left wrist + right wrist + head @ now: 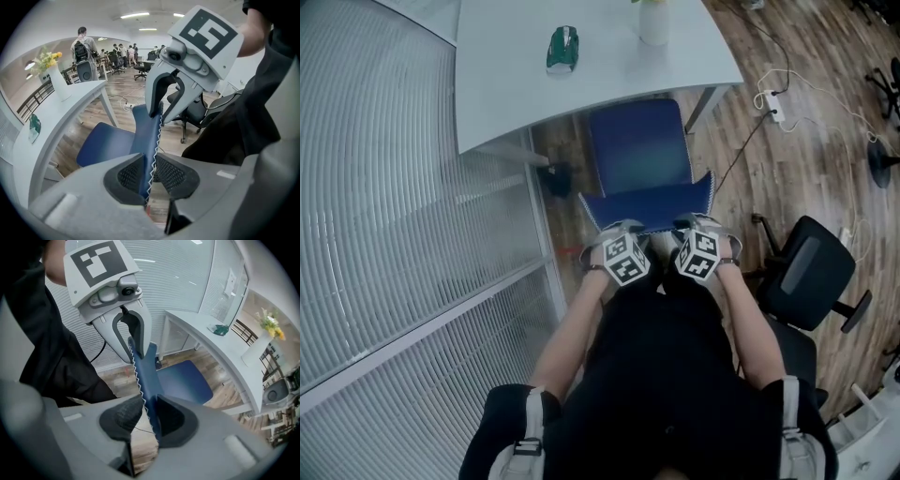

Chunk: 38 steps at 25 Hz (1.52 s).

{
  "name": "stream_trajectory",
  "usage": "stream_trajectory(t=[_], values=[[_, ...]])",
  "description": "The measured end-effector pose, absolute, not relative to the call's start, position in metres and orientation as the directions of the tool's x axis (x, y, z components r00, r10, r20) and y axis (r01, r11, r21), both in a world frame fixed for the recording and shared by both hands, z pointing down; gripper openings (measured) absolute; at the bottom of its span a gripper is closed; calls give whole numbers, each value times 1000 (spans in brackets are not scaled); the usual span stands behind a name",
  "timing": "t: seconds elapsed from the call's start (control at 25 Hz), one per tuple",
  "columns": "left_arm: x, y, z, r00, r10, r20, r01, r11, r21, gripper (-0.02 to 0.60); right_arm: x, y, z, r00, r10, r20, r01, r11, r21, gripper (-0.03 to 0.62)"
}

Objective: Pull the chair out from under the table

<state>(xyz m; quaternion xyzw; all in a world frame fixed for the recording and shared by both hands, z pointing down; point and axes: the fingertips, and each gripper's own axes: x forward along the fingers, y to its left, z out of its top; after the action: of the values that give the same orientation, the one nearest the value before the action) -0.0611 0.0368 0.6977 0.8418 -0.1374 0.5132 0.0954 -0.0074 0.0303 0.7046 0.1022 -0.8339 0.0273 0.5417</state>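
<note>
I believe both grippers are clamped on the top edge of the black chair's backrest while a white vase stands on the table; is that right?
The chair is blue, not black. The head view shows the left gripper and right gripper clamped on the top edge of the blue chair's backrest while the white vase stands on the table.

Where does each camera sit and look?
Head view: on the head, looking steeply down at chair, table, forearms, left gripper, right gripper.
Left gripper view: on that gripper, looking along its jaws clamped on the chair.
Right gripper view: likewise, from the other side.
Both share the chair back, table and the person's clothes.
</note>
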Motion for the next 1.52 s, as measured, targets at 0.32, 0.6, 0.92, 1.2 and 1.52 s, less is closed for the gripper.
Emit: stream_trajectory(t=[0.32, 0.6, 0.92, 1.2, 1.52], values=[[-43, 84, 699, 412, -127, 902, -375, -926, 41, 87, 11, 76, 705, -408, -102, 907, -149, 988, 44, 102], [-33, 113, 694, 411, -149, 899, -413, -910, 37, 89, 22, 105, 699, -425, -88, 901, -125, 991, 38, 101], [-25, 140, 692, 393, -176, 903, -445, -895, 19, 91, 29, 133, 697, -438, -88, 895, -106, 993, 45, 100], [-20, 167, 694, 382, -174, 908, -469, -883, 28, 94, 34, 160, 697, -455, -62, 888, -99, 995, 19, 98], [-14, 175, 687, 368, -207, 906, -487, -874, -2, 96, 40, 169, 691, -477, -67, 876, -95, 995, 25, 98]])
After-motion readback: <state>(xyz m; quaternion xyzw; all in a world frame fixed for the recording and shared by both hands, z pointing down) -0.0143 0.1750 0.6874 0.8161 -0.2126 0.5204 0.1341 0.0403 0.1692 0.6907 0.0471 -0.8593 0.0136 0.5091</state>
